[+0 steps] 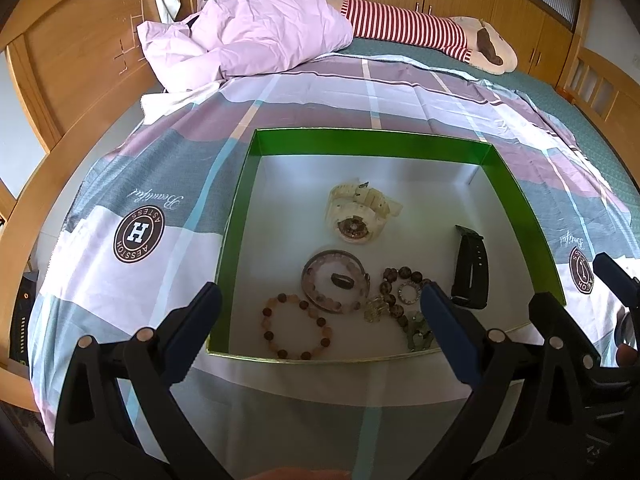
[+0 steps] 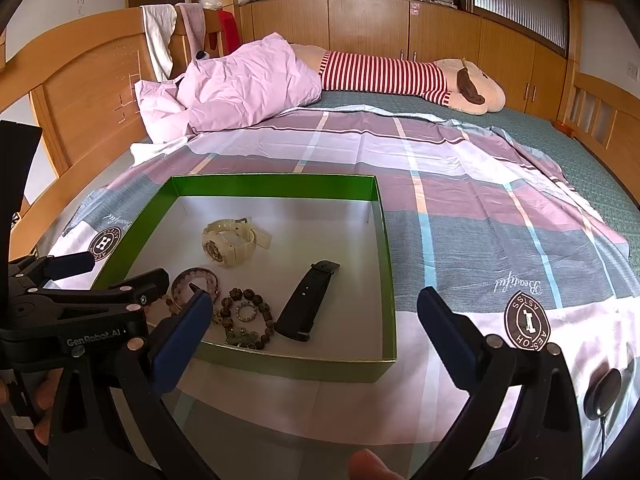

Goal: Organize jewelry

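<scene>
Both hand-held grippers gape wide and empty — left hand-held gripper (image 1: pixel 320 312), right hand-held gripper (image 2: pixel 316 312).
Jewelry sits mid-frame in the green box (image 1: pixel 516 196) on the bed: cream watch (image 1: pixel 358 212), pink bracelet (image 1: pixel 336 282), beaded bracelet (image 1: pixel 296 326), black strap (image 1: pixel 472 270).

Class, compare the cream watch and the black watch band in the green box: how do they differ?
The cream watch is pale, bulky and curled with its dial showing; the black watch band is dark, slim and lies flat and straight, showing no dial. Both rest on the white floor of the green box.
</scene>
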Motion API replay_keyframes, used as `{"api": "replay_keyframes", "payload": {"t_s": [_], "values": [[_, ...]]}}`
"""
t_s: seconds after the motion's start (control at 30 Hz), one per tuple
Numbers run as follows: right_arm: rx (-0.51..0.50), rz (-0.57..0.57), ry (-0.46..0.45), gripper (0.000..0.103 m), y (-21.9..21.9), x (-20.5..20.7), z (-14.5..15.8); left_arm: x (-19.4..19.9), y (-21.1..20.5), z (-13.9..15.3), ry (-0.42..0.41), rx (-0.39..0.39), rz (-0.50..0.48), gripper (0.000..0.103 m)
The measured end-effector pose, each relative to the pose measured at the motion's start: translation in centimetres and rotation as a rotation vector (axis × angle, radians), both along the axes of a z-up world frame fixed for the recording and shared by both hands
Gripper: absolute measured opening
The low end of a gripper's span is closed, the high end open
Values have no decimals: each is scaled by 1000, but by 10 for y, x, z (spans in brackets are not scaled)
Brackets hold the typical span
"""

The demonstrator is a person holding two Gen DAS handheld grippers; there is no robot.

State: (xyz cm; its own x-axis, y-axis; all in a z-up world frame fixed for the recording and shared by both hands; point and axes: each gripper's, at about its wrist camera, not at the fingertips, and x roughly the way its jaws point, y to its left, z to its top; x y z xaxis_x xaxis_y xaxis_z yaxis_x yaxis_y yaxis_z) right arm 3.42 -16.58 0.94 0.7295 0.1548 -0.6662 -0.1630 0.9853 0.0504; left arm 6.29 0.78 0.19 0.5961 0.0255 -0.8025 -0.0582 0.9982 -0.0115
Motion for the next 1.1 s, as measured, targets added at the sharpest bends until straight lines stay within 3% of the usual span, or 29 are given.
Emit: {"api": "replay_keyframes", "payload": {"t_s": [1.1], "values": [[-1,2,4,100,0,0,-3,1,0,-3,7,22,7,99]]}}
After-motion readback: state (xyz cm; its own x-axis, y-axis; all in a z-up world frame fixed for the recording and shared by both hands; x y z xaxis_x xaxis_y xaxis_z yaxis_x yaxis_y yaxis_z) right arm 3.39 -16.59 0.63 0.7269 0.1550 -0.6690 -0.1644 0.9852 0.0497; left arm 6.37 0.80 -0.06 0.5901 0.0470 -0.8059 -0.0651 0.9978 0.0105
